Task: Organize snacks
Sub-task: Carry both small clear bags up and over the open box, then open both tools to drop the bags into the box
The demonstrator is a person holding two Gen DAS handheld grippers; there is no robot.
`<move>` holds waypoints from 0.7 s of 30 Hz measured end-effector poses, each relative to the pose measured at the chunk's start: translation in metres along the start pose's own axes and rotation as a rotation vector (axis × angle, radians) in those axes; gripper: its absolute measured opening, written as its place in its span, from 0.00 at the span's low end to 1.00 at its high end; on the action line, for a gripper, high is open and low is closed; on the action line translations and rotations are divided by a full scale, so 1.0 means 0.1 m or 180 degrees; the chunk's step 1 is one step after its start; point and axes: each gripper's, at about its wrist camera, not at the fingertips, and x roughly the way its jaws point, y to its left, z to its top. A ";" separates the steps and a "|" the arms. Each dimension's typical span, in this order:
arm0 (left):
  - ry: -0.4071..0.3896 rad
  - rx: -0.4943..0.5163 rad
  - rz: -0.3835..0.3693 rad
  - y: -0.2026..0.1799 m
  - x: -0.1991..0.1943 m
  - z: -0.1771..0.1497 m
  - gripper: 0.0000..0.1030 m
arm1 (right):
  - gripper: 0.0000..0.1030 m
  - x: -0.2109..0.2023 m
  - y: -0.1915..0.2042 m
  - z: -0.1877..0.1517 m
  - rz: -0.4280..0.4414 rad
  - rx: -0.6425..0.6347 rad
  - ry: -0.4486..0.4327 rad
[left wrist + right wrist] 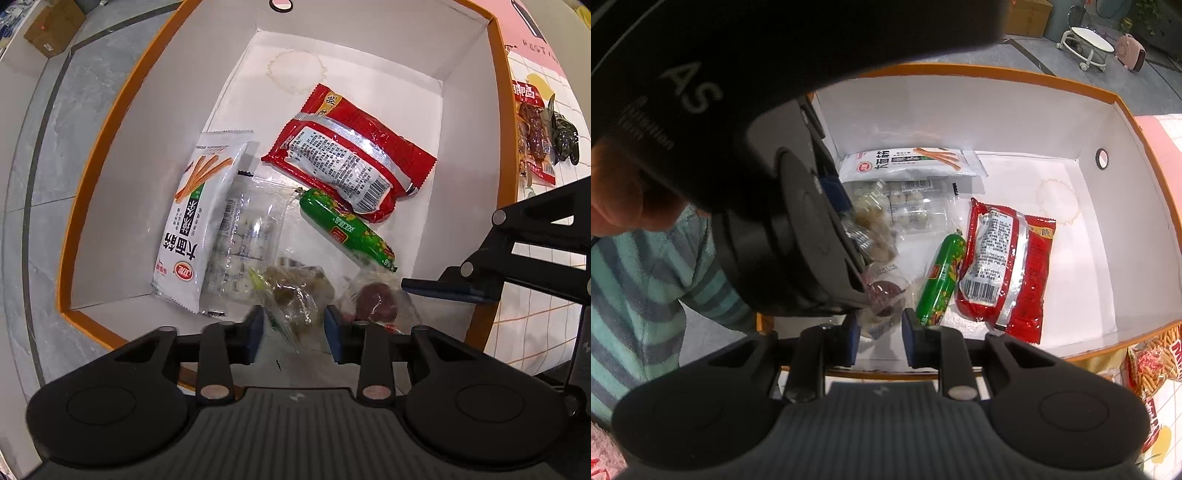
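An orange-rimmed white box (110, 155) holds several snacks: a white noodle-stick bag (195, 229), a clear pack of white balls (240, 243), a red packet (347, 155), a green sausage (343, 229). My left gripper (294, 330) is open over a clear pack of greenish pieces (291, 295). My right gripper (879, 338) is open around a clear pack with a dark red piece (882, 291); it also shows in the left wrist view (375, 299). The left gripper's body hides the box's left part in the right wrist view.
A red jerky pack (532, 125) and a dark toy (563, 136) lie on the checked cloth right of the box. An orange stick-snack bag (1156, 354) lies outside the box's near wall. A cardboard box (55, 26) sits on the grey floor.
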 end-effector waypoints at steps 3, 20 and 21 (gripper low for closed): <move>-0.0004 0.0027 0.0008 -0.02 -0.02 0.02 0.39 | 0.22 -0.02 0.01 -0.01 0.0010 -0.0013 -0.0017; -0.0372 -0.0059 0.0091 -0.06 -0.45 -0.04 0.62 | 0.56 -0.47 0.02 -0.11 -0.0246 0.0119 -0.0371; -0.0454 -0.0056 0.0110 -0.07 -0.51 -0.06 0.62 | 0.57 -0.54 0.02 -0.13 -0.0268 0.0154 -0.0452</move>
